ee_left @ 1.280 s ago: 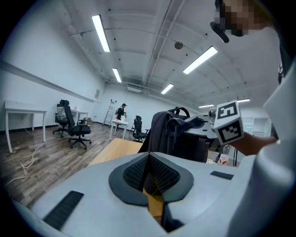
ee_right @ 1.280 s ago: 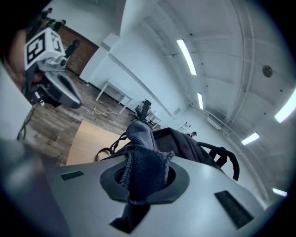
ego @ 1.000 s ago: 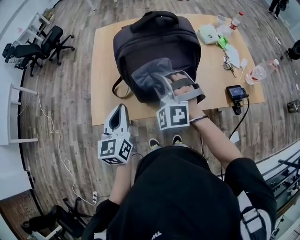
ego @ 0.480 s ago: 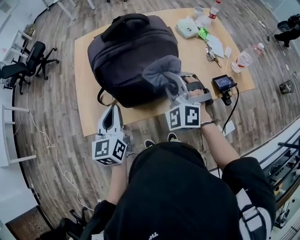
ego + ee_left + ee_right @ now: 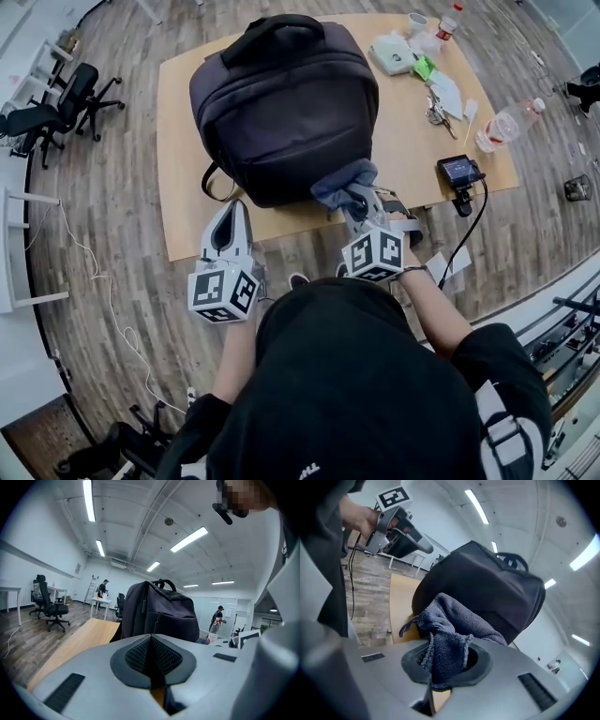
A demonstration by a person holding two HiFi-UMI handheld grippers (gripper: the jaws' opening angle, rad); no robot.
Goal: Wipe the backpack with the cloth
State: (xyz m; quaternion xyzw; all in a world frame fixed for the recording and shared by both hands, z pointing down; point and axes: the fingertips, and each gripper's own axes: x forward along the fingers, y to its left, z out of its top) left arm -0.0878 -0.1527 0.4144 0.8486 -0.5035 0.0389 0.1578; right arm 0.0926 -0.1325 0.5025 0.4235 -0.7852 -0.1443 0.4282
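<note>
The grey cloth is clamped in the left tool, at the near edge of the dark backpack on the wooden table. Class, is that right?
No. The cloth is clamped in the right tool, not the left, as the right gripper view shows. The left tool is shut and empty. The rest holds.

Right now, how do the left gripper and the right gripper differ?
The left gripper is shut on nothing; the right gripper is shut on the grey cloth. The left gripper hangs at the near edge of the table, apart from the backpack; the right gripper has the cloth at the backpack's near lower corner, though contact is hard to confirm. Both point toward the backpack.
</note>
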